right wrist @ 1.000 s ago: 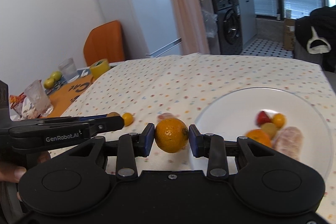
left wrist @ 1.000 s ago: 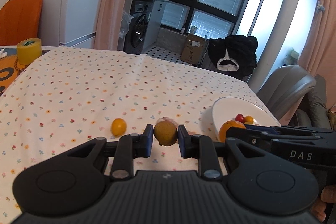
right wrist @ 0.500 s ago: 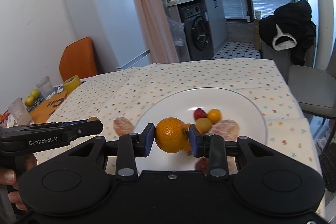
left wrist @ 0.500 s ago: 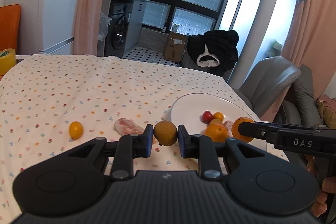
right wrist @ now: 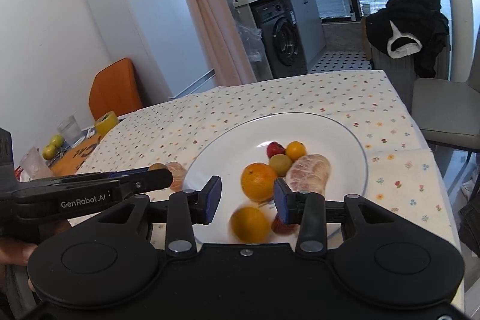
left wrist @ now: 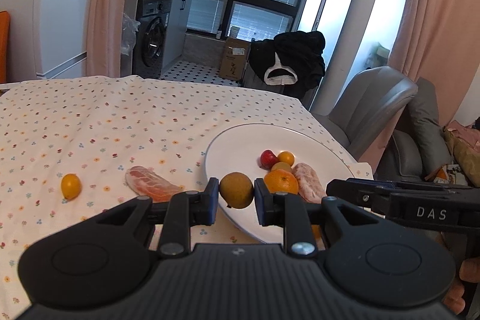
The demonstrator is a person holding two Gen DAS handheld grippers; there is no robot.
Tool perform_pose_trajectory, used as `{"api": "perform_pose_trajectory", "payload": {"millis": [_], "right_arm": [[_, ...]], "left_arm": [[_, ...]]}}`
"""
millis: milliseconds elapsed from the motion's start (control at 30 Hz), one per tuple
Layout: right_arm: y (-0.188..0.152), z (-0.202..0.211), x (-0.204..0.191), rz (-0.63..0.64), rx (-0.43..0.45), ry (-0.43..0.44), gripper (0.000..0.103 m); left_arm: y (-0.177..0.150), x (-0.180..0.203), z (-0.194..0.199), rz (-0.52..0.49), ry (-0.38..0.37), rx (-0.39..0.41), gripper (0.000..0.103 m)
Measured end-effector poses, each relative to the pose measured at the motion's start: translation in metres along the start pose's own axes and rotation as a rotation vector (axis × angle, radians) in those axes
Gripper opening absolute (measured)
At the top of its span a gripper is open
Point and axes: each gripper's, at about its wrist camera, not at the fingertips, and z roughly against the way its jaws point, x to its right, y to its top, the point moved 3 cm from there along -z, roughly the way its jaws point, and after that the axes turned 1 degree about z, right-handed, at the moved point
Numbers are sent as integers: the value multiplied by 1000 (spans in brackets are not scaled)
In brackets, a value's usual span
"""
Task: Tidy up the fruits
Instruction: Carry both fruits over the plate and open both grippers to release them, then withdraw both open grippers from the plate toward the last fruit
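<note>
Your left gripper [left wrist: 236, 197] is clamped on a brownish-green fruit [left wrist: 236, 189], holding it just over the near rim of the white plate [left wrist: 240, 140]. Your right gripper [right wrist: 247, 200] stands with its jaws spread, nothing between the pads. Just below it, a blurred orange [right wrist: 249, 224] sits on the plate. Ahead of that gripper lie a second orange [right wrist: 258, 181], a peeled citrus piece [right wrist: 309, 174], a small green fruit, a small orange one and a red one. Left of your left gripper, on the floral tablecloth [left wrist: 105, 122], lie a peeled segment [left wrist: 148, 184] and a kumquat [left wrist: 71, 185].
</note>
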Motion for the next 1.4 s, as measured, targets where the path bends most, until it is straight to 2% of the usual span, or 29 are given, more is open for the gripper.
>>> {"api": "perform_pose_trajectory", "payload": {"millis": [167, 333, 467, 533, 700, 933, 1200, 1400], "right_arm": [[-1, 4, 8, -15, 6, -18, 39], [-3, 4, 10, -19, 3, -25, 40], [-3, 4, 9, -19, 7, -24, 45], [-3, 3, 8, -19, 7, -21, 46], [-4, 1, 2, -13, 6, -8, 49], [-2, -7, -15, 7, 2, 23, 53], [1, -19, -39, 47, -5, 65, 66], [3, -29, -54, 67, -5, 80, 67]], "left_arm": [[-1, 6, -5, -6, -22, -16, 24], [-1, 7, -5, -10, -14, -19, 29], [-2, 2, -2, 1, 4, -22, 34], [-2, -2, 1, 3, 14, -19, 37], [-1, -13, 10, 21, 56, -4, 53], [-2, -31, 23, 31, 100, 6, 61], [-4, -56, 36, 49, 162, 21, 79], [-4, -72, 43, 52, 202, 27, 82]]}}
